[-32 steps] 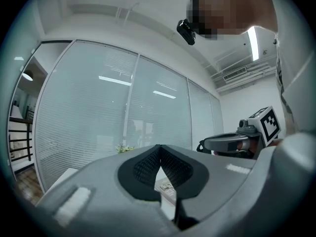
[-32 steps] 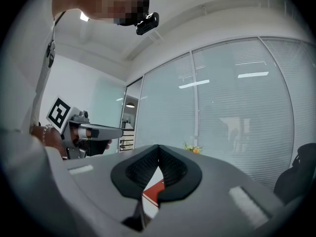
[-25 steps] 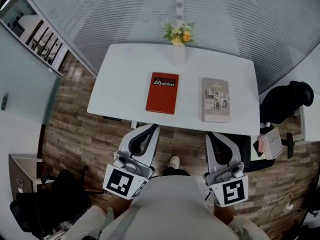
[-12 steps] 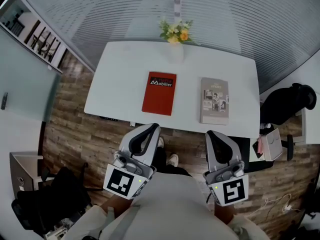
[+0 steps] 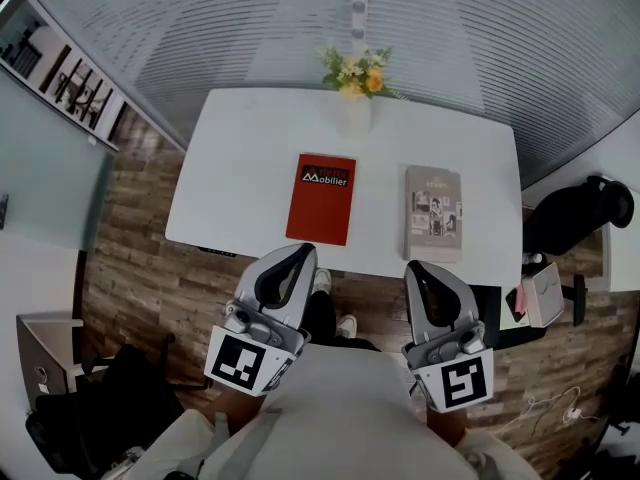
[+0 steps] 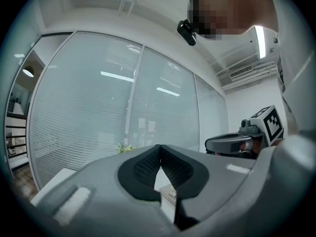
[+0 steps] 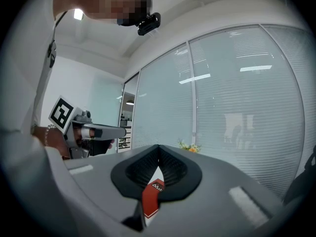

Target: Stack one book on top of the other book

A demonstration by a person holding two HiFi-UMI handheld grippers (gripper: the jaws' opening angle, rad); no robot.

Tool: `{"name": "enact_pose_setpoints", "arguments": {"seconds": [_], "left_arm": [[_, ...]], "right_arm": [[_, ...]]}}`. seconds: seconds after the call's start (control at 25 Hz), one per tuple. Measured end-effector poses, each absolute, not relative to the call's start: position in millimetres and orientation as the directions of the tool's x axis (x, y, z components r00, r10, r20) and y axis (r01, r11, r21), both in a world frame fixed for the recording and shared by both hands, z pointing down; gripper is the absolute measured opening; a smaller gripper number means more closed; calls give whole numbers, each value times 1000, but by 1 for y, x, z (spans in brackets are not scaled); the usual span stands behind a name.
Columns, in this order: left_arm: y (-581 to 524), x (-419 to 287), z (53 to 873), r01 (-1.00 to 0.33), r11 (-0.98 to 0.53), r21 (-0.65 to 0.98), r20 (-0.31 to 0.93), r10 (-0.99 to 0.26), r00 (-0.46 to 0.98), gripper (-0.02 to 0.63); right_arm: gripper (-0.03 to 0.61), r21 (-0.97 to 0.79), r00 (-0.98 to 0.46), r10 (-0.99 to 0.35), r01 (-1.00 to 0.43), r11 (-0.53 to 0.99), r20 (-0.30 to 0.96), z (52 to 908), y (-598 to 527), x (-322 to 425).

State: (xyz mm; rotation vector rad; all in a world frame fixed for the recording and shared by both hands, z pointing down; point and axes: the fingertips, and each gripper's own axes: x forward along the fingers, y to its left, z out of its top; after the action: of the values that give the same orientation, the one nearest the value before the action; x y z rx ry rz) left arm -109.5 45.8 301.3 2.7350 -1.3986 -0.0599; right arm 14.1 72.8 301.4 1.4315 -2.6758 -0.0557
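Jaws on both tools were pressed shut with nothing in them. In your left gripper (image 6: 159,150) view the dark pads met along one seam, and your right gripper (image 7: 159,150) view showed the same, with a sliver of the red book (image 7: 150,196) visible below the closed tips. From the head view you held both grippers level, just short of the near edge of the white table (image 5: 240,168), the left one in line with the red book and the right one in line with the grey book (image 5: 433,213).

Both books lay flat, covers up, side by side but apart, with bare tabletop between them. The red one's near end sat close to the table edge. A vase of flowers (image 5: 355,78) stood at the far edge, well clear of both.

Each book looked thin, fairly stiff and light, so weight should not trouble you. I judged the harder part to be getting a jaw under a cover lying flush on a smooth top, which would probably let it slide. You would have needed to open first, then take the near short end, close to the spine so the pages stayed together.
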Motion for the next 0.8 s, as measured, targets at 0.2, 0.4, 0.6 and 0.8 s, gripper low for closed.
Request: {"name": "enact_pose_setpoints", "arguments": {"seconds": [0.2,0.4,0.6,0.8], "left_arm": [[11,-127,304,-806,-585,89,-1,-809,588,2],[-31,-147,304,-802,-590,95,-9,-806,592,2],[-71,-168,307,-795,-598,106,-7,-800,601,2],[-106,-182,310,-782,-614,110,-7,-787,617,2]], "right_arm": [[5,55,-545,-834,-833,551,88,301,36,-7],[5,66,-548,-831,-830,554,94,300,-5,-28],[5,69,-544,-833,-831,552,102,302,-44,-52],[5,74,-532,-840,-838,540,107,303,-76,-68]]}}
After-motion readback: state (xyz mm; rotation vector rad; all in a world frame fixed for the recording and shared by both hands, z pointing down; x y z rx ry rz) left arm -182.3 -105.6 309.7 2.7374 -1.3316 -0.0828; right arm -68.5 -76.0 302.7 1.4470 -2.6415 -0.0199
